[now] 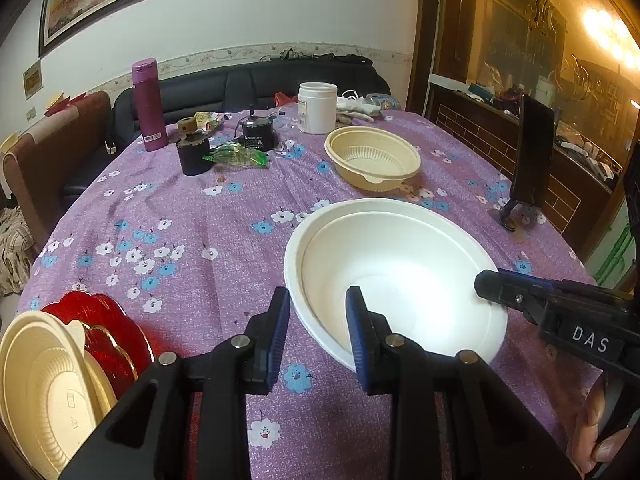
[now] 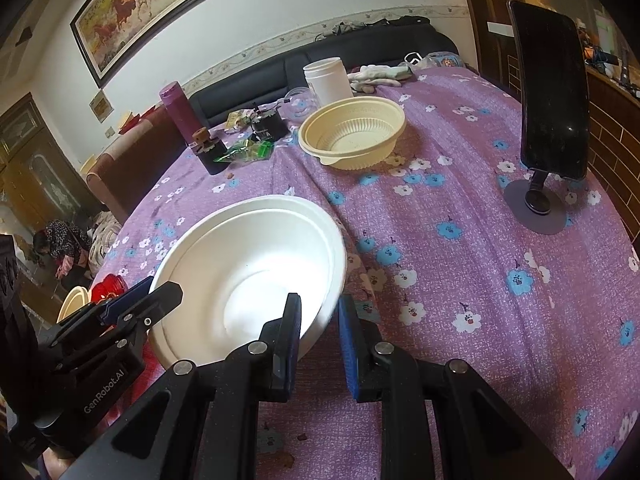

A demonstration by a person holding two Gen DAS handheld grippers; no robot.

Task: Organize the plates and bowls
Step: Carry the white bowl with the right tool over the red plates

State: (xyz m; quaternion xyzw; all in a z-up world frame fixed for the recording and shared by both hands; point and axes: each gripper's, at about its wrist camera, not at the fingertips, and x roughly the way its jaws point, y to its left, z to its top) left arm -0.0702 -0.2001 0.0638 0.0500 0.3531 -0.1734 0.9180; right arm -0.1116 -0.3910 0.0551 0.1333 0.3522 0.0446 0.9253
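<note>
Straddling the near rim of the white bowl (image 1: 400, 276), the left tool (image 1: 318, 332) has one finger outside the wall and one inside, a narrow gap between them; whether the pads press the rim cannot be told. The right tool (image 2: 320, 332) straddles the opposite rim the same way, wall between its fingers and its pinch just as unclear. Two holds on opposite edges would keep such a wide, light bowl level when lifted, I judge. It sits on the purple floral counter (image 1: 192, 240), empty. Beyond both tools stands a cream ribbed bowl (image 1: 374, 158), also empty. Left of the left tool, cream dishes (image 1: 44, 384) lean against a red plate (image 1: 100, 324), probably the growing stack.
</note>
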